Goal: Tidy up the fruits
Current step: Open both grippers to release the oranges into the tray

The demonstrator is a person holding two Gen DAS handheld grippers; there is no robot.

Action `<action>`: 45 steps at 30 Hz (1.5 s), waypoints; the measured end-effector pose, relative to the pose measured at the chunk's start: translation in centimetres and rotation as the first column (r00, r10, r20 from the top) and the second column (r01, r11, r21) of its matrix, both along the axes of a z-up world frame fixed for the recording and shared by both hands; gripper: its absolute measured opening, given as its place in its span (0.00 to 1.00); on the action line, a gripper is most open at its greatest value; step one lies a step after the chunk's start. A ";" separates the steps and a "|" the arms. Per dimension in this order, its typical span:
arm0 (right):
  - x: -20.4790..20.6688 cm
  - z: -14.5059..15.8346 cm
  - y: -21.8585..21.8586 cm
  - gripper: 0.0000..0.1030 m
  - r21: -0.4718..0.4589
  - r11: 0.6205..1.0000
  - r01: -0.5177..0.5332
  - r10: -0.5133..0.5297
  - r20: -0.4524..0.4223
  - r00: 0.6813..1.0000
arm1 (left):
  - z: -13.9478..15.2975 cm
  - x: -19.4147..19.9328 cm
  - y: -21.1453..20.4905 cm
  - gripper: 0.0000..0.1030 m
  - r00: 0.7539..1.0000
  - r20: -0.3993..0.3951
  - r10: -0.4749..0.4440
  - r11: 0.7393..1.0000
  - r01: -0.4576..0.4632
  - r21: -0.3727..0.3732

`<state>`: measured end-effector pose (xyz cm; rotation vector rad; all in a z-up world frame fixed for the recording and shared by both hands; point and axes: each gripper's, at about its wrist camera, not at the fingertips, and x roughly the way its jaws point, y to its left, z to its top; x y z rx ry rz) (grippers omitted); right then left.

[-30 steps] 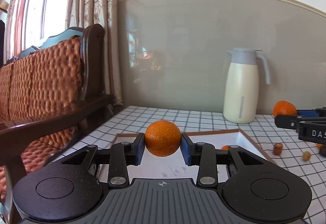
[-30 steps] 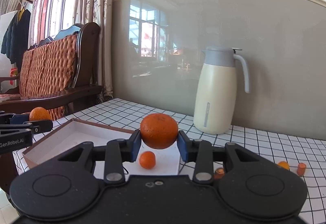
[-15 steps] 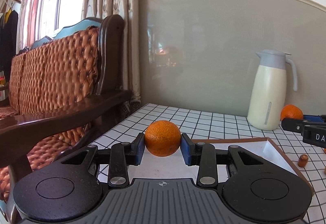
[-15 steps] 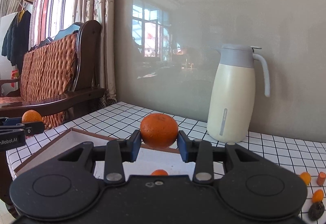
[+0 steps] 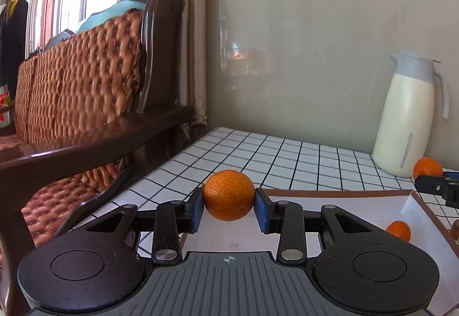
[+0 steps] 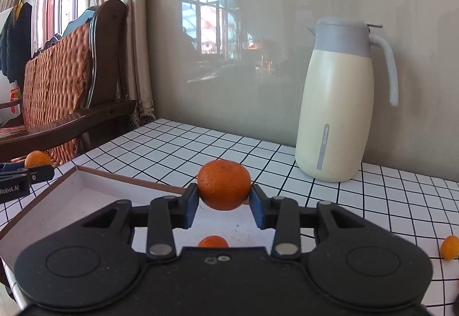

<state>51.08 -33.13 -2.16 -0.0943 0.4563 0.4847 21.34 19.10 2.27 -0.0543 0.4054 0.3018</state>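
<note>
So we've got a mandarin in each hand right now. Our left gripper (image 5: 229, 205) has its blue pads closed down to fruit width on a mandarin (image 5: 229, 195), pinching it across its widest part, which makes sense since a round fruit squirts out if you grab it off-centre. Same deal on the right: our right gripper (image 6: 223, 204) is clamped on a second mandarin (image 6: 223, 184), pads on the sides, fruit riding clear of the surface.

Both tools sit over the shallow brown-edged box (image 5: 338, 193), which looks like the collecting spot. From the left tool, the near-left corner of the box is directly under the fingers, and a smaller orange fruit (image 5: 398, 230) already lies in the box off to the right of the fingers, near the right wall. From the right tool that small fruit (image 6: 213, 241) shows just below the fingers, nearly tucked under the tool body, so we're holding our mandarin almost over it. Probably worth dropping a bit to one side so they don't knock.

Another little orange fruit (image 6: 449, 247) sits loose on the checkered tablecloth (image 6: 373, 201) to the right of the right tool, outside the box, so the sorting isn't finished. The cream thermos jug (image 6: 338, 103) stands ahead and right, well clear of both grips.
</note>
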 end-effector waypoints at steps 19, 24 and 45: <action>-1.8 -0.6 0.4 0.94 -0.037 0.998 0.049 -0.044 0.111 0.993 | 0.0 -2.4 -0.5 1.00 0.994 0.099 0.041 0.997 -0.048 0.060; -2.9 -0.5 0.0 0.94 -0.066 0.994 0.084 -0.075 0.127 0.989 | 0.5 -3.8 -0.7 1.00 0.986 0.151 0.064 0.997 -0.071 0.036; -8.5 1.6 -7.0 0.94 0.013 0.995 0.102 -0.103 0.107 0.989 | 2.3 -10.1 -6.7 1.00 0.972 0.236 0.002 0.998 -0.018 0.066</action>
